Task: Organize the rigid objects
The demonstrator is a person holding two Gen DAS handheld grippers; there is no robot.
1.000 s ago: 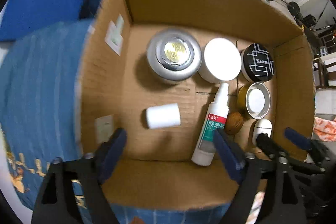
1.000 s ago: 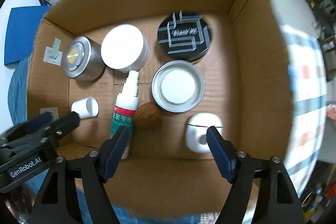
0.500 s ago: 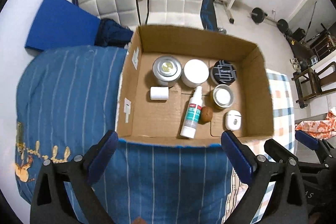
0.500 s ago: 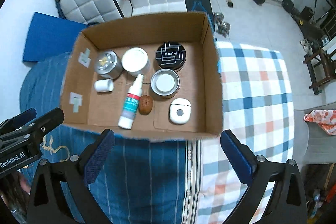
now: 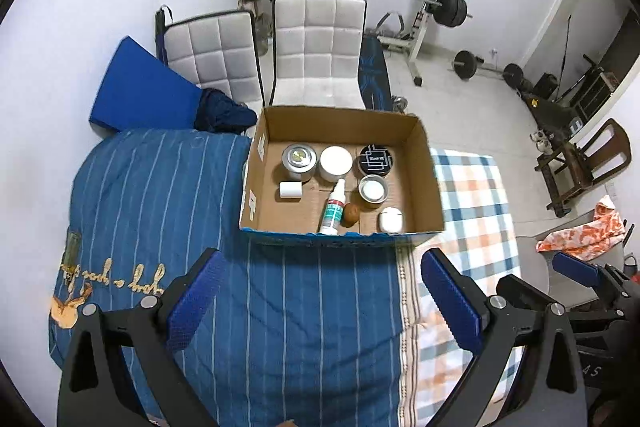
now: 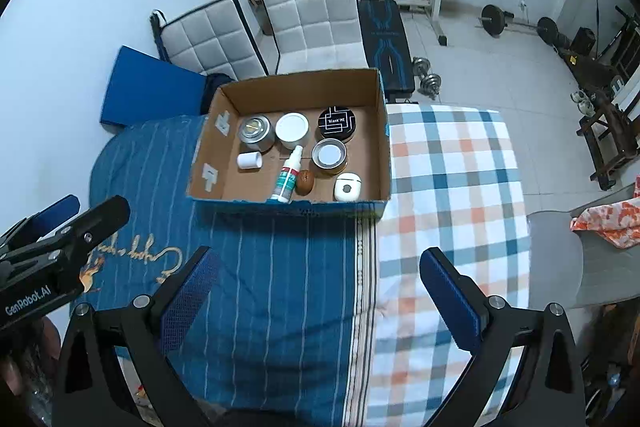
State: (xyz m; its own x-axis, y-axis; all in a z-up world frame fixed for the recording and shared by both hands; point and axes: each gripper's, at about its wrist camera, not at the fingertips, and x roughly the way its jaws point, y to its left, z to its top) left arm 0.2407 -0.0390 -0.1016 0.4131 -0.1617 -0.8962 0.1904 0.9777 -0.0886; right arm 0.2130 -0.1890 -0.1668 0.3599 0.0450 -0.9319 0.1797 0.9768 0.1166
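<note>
A cardboard box (image 5: 424,163) (image 6: 382,131) rests on the cloth-covered table. Inside stand a silver tin (image 5: 298,157), a white-lidded jar (image 5: 336,161), a black patterned tin (image 5: 375,159) and an open metal tin (image 5: 373,189). A small white bottle (image 5: 290,191), a spray bottle (image 5: 333,213), a brown nut (image 5: 351,214) and a white case (image 5: 391,220) lie nearer the front. High above the table and well back from the box, my left gripper (image 5: 322,297) is open and empty. My right gripper (image 6: 320,297) hangs open and empty too.
A blue striped cloth (image 5: 160,211) covers the left of the table, a checked cloth (image 6: 448,179) the right. Behind stand two white padded chairs (image 5: 320,47), a blue mat (image 5: 140,87) and a barbell rack (image 5: 432,11). A wooden chair (image 5: 592,155) stands at the right.
Both grippers rose from just over the box to high above the table and drew back. Their jaws spread wider. The items in the box stay put.
</note>
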